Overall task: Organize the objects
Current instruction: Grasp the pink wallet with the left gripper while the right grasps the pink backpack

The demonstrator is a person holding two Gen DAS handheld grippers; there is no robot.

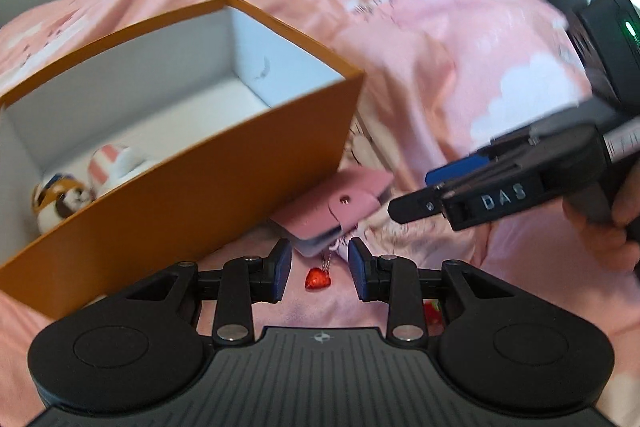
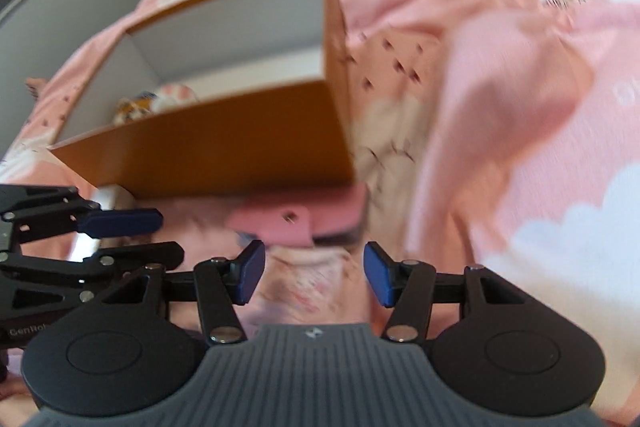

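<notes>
Left wrist view: pink snap wallet at frame centre, lying on the pink bedding, tucked against the near corner of the orange box. Left gripper has its jaws apart, empty, just short of the wallet; a red heart charm sits between them. Right gripper likewise spread, empty. Wallet looks light, flat, semi-stiff, with a dangling chain; best pinched across its free edge. Box wall crowds the left side; open bedding to the right. Two plush toys lie inside the box.
</notes>
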